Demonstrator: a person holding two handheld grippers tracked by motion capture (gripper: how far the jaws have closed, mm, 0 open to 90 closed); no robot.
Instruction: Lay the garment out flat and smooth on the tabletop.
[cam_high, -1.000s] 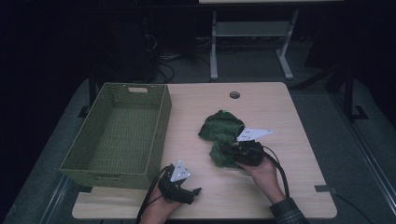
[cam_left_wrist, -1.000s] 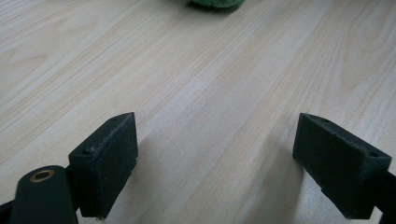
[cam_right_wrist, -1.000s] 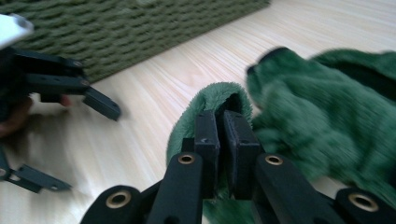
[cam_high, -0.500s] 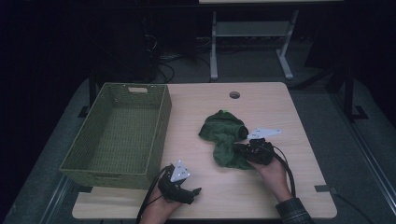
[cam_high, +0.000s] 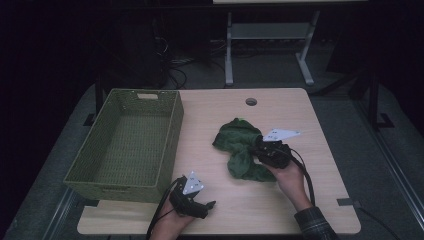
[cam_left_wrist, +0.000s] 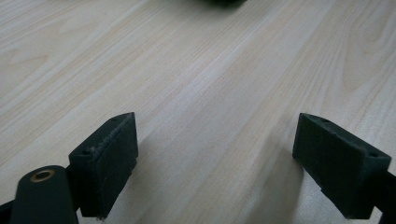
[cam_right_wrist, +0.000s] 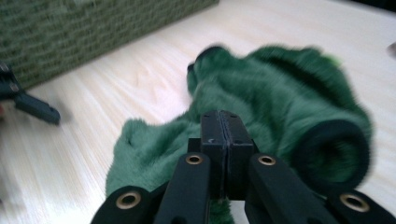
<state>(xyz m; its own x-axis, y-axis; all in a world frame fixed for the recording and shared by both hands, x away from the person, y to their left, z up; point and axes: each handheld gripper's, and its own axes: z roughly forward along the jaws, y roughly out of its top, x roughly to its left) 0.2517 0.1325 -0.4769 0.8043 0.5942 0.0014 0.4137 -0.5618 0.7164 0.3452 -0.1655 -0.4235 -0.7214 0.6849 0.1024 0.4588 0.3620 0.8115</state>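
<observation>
Fuzzy green cloth (cam_high: 239, 147), apparently a garment, lies crumpled mid-table.

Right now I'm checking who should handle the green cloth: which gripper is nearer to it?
Right. The right gripper sits at the green cloth, jaws closed together against its fabric. The left gripper rests apart from it near the table's front edge, by the basket, jaws open.

No readable text, labels, brands or numbers anywhere. Grey three-cornered plates on the left gripper (cam_high: 192, 205) and right gripper (cam_high: 257, 146) carry small dark marks, too small to read in the high view. Woven basket (cam_high: 167, 150), green fleece cloth (cam_high: 240, 150) and wooden table (cam_high: 280, 205): plain, no print. Both gripper views: bare pads, brass rivets, nothing legible.
</observation>
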